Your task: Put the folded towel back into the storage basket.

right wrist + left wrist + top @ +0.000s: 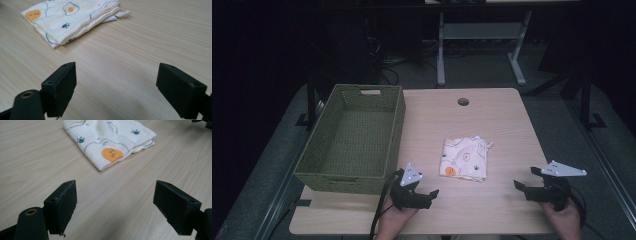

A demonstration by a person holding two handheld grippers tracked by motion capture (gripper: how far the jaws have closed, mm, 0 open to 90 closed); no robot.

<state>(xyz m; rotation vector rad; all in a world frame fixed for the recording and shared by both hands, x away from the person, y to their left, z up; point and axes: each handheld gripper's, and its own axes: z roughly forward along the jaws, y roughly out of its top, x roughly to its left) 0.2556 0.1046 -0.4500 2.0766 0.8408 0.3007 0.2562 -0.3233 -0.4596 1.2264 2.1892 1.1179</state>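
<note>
A folded cream cloth [464, 159] printed with fried eggs, paw marks and an orange face lies flat on the wooden table [497, 120], right of centre. Near the front edge, my left gripper [424, 187] is held low, left of and in front of the cloth, pointing toward it. In the left gripper view the gripper [115, 197] stands open over bare wood, short of the cloth [110, 137]. My right gripper [527, 178] hovers at the front right. It too is open [116, 80], with the cloth [72, 17] ahead to its left.
A green woven basket [312, 165] with nothing in it stands on the table's left side, its front right corner close to my left hand. A round cable hole [463, 102] sits near the far edge. Beyond the table stands a white desk frame [441, 50] on dark floor.
</note>
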